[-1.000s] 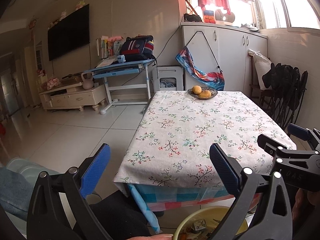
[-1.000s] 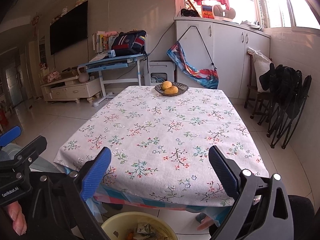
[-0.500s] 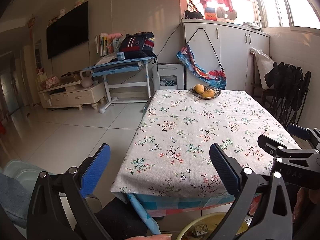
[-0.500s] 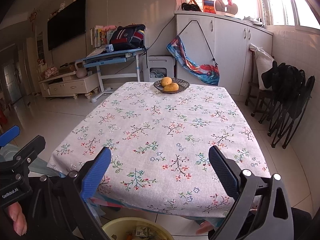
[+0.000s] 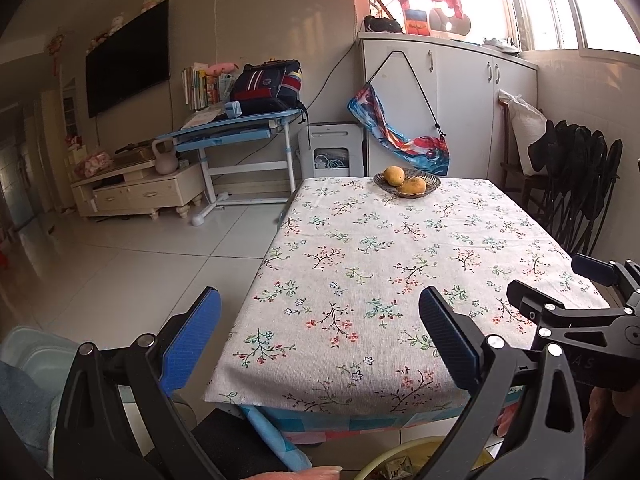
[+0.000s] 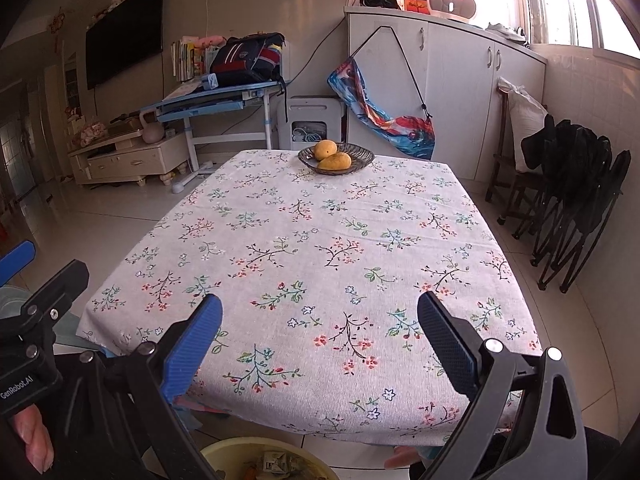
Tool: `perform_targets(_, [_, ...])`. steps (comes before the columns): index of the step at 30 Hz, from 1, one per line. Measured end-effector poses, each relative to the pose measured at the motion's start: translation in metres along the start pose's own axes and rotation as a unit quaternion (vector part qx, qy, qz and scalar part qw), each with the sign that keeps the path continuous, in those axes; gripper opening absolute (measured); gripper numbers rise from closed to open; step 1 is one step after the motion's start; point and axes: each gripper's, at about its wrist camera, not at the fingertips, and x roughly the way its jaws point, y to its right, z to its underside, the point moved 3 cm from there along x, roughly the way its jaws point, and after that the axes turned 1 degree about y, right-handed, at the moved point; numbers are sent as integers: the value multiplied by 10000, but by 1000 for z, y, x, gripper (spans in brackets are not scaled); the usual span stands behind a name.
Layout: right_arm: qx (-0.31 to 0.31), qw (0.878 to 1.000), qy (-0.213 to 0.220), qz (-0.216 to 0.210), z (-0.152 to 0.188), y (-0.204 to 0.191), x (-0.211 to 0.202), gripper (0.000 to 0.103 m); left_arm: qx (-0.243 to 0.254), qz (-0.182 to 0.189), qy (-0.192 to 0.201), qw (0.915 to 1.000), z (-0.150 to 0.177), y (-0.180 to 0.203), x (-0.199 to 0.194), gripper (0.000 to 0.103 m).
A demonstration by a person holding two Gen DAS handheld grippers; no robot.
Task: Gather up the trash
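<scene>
A yellow bin (image 6: pixel 224 450) with crumpled paper trash (image 6: pixel 278 463) inside stands on the floor below the table's near edge; in the left wrist view only the bin's rim (image 5: pixel 390 451) shows. My left gripper (image 5: pixel 320 336) is open and empty, held over the table's near left corner. My right gripper (image 6: pixel 319 334) is also open and empty, above the near edge of the floral tablecloth (image 6: pixel 320 248). The right gripper's body also shows at the right of the left wrist view (image 5: pixel 568 316). No loose trash is visible on the tablecloth.
A dish with two mangoes (image 6: pixel 334 156) sits at the table's far end. Folded black chairs (image 6: pixel 572 200) lean at the right wall. A blue desk (image 5: pixel 236 132), white cabinets (image 6: pixel 460 80) and a TV stand (image 5: pixel 136 192) line the far side. Tiled floor (image 5: pixel 120 264) lies left.
Both grippers have risen and tilted up over the table edge, so the bin has slid lower in both views. Both stay open.
</scene>
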Motion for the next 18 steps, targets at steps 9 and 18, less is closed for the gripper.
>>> perform_targets(9, [7, 10000, -84, 30, -3, 2, 9, 94, 28, 59, -29, 10000, -2, 6, 12, 96])
perform_targets(18, [21, 9999, -146, 51, -5, 4, 16, 94, 36, 112, -57, 9999, -7, 10, 26, 96])
